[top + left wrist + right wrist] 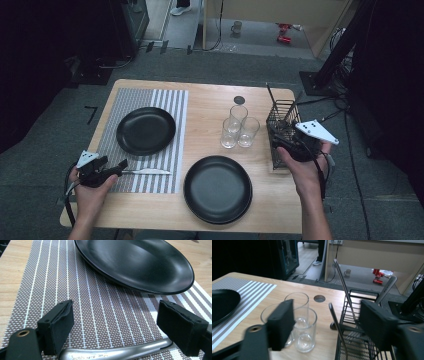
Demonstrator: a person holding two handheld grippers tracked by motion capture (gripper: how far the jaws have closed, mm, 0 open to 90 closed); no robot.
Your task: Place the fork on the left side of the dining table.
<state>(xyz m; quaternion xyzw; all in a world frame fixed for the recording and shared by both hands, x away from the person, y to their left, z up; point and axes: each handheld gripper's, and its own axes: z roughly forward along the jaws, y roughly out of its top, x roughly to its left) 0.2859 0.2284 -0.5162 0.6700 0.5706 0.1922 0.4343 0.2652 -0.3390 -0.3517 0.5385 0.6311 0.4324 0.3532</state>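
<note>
Left gripper [116, 167] sits low at the near edge of the striped placemat [165, 102], jaws spread wide, nothing pinched. Butter knife [147, 171] lies flat on the placemat, handle end right at the jaw tips; in the left gripper view the knife [117, 353] handle runs across the gap between the two pads, resting on the mat, pads clear of it on both sides. Black plate [140, 262] sits on the placemat just beyond the knife, apart from it. Right gripper [280, 141] is at the near side of the wire cutlery basket [281, 112], off the far-right side of the placemat past the three glasses [239, 131]. Its jaws are partly apart; in the right gripper view a thin upright utensil handle [337, 322] stands in the gap between the pads, no pad contact visible. Second black plate [217, 189] sits on bare table just right of the placemat's near corner.
</note>
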